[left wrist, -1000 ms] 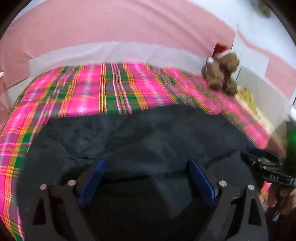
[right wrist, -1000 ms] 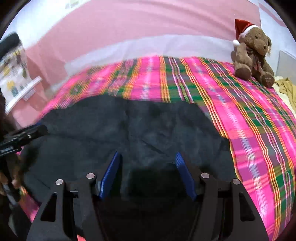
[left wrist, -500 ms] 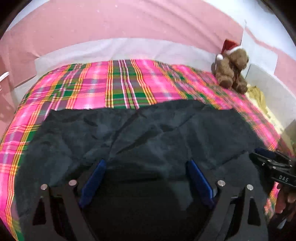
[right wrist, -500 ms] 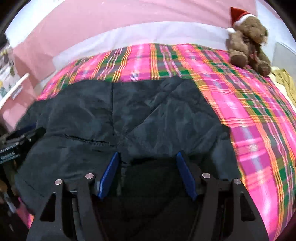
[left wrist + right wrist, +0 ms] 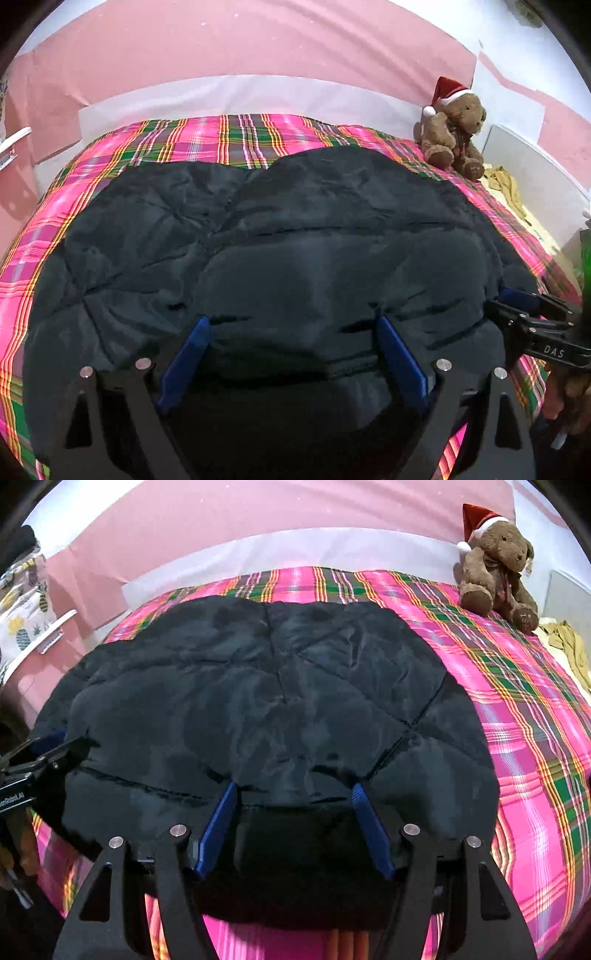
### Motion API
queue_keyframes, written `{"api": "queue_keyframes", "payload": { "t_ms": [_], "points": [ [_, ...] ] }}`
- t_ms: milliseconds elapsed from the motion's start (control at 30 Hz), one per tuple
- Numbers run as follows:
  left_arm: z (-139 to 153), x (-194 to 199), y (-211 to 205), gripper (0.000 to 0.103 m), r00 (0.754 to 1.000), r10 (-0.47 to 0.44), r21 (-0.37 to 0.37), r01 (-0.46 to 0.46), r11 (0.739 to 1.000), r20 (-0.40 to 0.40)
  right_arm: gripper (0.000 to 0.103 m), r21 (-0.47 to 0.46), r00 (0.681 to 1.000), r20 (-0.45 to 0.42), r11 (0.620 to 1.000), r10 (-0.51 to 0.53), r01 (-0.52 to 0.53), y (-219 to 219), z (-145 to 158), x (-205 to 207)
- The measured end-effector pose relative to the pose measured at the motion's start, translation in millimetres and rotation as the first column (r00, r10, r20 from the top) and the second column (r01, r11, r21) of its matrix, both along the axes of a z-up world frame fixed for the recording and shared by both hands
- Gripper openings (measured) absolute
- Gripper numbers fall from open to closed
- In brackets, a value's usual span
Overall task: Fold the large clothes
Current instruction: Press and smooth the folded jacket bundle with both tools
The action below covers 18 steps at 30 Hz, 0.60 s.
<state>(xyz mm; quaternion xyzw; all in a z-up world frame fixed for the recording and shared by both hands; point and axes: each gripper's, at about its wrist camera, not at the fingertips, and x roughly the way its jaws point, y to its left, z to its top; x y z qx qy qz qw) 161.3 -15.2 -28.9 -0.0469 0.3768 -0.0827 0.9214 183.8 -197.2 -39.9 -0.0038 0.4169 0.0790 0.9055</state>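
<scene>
the left gripper (image 5: 291, 321) has its blue fingers (image 5: 184, 363) spread wide, and the near hem of the dark quilted jacket (image 5: 280, 236) bulges up between them; whether the pads actually bear on the cloth cannot be told. the right gripper (image 5: 293, 788) is spread too, somewhat less widely, with its blue pads (image 5: 218, 827) either side of a fold of the same jacket's edge; again no firm pinch shows.

the jacket lies spread flat on the pink plaid bedspread (image 5: 236, 136), covering most of its near and middle part, its far edge short of the white band at the wall.

the left wrist view catches the right gripper from the side at the right border, its tip at the jacket's right edge, with a hand (image 5: 569, 391) behind it. it also shows a white panel (image 5: 535, 181) beyond the bed. the right wrist view shows the left gripper at its left border, tip touching the jacket's left edge, and a pineapple-print cloth (image 5: 26, 616) hanging at far left. it also shows bare bedspread below the hem. both views show the teddy bear (image 5: 495, 572) in a santa hat seated at the bed's far right corner, well apart from the jacket, and yellowish cloth (image 5: 569, 646) beside it.
</scene>
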Motion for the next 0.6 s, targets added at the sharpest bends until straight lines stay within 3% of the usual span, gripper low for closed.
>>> {"api": "queue_keyframes", "payload": {
  "t_ms": [600],
  "points": [
    [-5.5, 4.1, -6.5, 0.100, 0.999, 0.026, 0.042, -0.025, 0.999, -0.026, 0.065, -0.023, 0.999, -0.040, 1.000, 0.004, -0.005, 1.7, -9.1, 5.4]
  ]
}}
